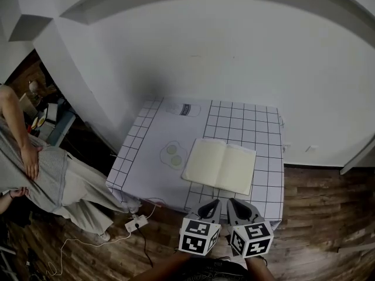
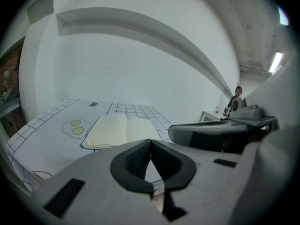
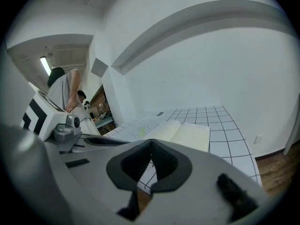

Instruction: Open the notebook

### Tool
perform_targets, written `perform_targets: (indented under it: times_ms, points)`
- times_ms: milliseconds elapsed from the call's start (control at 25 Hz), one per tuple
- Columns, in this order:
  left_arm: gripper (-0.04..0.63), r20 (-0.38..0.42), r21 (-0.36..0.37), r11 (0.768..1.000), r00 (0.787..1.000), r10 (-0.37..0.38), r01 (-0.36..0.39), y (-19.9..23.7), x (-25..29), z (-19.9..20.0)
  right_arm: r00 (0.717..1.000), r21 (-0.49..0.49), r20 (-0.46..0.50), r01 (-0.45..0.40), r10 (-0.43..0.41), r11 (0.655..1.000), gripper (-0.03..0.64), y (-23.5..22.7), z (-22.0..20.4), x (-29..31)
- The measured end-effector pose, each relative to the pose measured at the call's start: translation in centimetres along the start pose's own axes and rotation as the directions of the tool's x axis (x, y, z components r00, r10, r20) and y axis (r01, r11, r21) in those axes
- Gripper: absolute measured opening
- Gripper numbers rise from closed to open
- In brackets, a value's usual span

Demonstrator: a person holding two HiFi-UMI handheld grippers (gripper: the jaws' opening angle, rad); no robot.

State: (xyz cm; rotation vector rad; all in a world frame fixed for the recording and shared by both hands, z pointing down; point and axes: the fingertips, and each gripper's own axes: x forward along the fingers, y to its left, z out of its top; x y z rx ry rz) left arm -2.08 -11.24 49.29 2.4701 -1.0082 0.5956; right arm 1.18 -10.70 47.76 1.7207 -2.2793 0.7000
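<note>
While the notebook lies open with pale pages up at the middle of the head view, on the gridded counter, the left gripper and the right gripper sit side by side at the bottom of the frame. Their tips point toward the book and are apart from it. A drawing of two green circles is printed just left of the notebook. A person stands at the left edge, and a white power strip lies on the wooden floor at lower left. Seen from the left gripper view, the left gripper has its dark pads pressed together with nothing between them. The open notebook shows beyond, left of centre, and the right gripper crosses the right side. From the right gripper view, the right gripper is likewise closed and empty. The notebook lies just right of centre, and the left gripper and the person fill the left.
</note>
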Motion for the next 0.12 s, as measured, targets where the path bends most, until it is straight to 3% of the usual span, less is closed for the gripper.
perform_targets:
  times_ms: [120]
  points:
    - [0.011,-0.002,-0.003,1.000,1.000,0.000,0.000,0.09,-0.29,-0.04,1.000,-0.002,-0.002,-0.003,0.003,1.000,0.012,0.32,0.08,-0.02]
